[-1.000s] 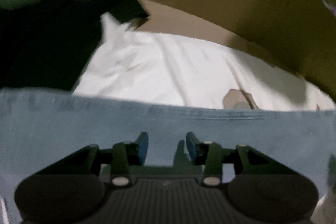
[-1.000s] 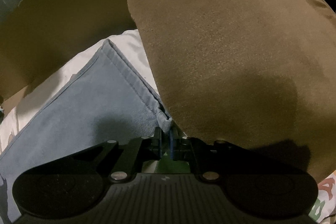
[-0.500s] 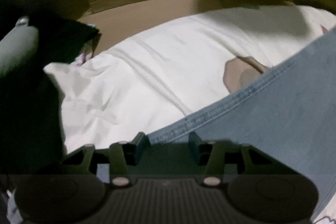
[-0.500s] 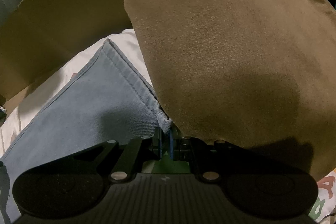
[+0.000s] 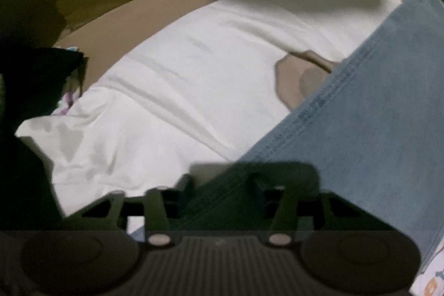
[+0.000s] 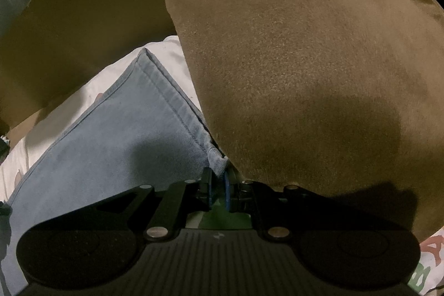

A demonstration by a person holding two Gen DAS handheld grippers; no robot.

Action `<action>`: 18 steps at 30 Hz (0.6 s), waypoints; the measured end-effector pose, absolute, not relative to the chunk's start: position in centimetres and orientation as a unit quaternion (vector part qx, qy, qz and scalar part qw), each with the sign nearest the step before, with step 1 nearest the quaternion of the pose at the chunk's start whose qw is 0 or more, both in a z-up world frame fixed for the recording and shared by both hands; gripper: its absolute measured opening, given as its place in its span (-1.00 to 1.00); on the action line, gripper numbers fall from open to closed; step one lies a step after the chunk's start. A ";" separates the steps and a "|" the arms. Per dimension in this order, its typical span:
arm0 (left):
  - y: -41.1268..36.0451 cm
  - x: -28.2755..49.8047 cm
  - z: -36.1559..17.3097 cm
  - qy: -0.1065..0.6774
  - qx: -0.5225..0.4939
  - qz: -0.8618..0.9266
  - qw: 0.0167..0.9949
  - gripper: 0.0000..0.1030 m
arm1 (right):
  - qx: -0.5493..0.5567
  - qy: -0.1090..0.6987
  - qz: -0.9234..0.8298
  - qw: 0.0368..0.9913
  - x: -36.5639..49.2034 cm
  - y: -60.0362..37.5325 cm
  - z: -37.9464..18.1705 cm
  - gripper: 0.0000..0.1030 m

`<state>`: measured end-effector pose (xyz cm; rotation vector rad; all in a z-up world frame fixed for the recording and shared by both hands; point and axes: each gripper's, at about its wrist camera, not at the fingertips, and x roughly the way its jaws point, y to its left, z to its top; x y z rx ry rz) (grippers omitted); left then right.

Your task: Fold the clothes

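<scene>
A light blue denim garment (image 5: 360, 143) lies on a white cloth (image 5: 180, 90), its stitched edge running diagonally from upper right to the bottom centre. My left gripper (image 5: 223, 185) points steeply down at that edge. Its jaws are closing, with the denim seam between them and the pads still apart. In the right wrist view the same denim garment (image 6: 125, 135) spreads to the left. My right gripper (image 6: 217, 185) is shut on its near hem corner, right beside a brown cushion (image 6: 305, 60).
The brown cushion fills the right side of the right wrist view and touches the denim hem. A cardboard sheet (image 6: 83, 18) stands behind the clothes, also visible as cardboard (image 5: 138, 4) in the left wrist view. A dark cloth (image 5: 33, 79) lies at the left.
The left gripper has rolled and sunk toward the denim edge, which now runs diagonally instead of level. Its jaws have narrowed around the seam. The right gripper has stayed put.
</scene>
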<state>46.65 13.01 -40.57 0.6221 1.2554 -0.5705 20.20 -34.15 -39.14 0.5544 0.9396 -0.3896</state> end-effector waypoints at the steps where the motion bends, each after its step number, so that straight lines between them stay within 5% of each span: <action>1: 13.0 46.6 -40.5 0.568 0.286 -0.263 0.726 -0.40 | 0.262 0.444 -0.184 0.837 20.2 -34.2 -39.1 -0.86; 5: 13.1 46.3 -39.9 0.562 0.298 -0.279 0.719 -0.84 | 0.260 0.445 -0.182 0.838 20.5 -34.2 -39.2 -0.86; 18: 13.5 46.3 -39.4 0.523 0.283 -0.258 0.762 -0.90 | 0.259 0.445 -0.181 0.838 20.4 -34.1 -39.2 -0.85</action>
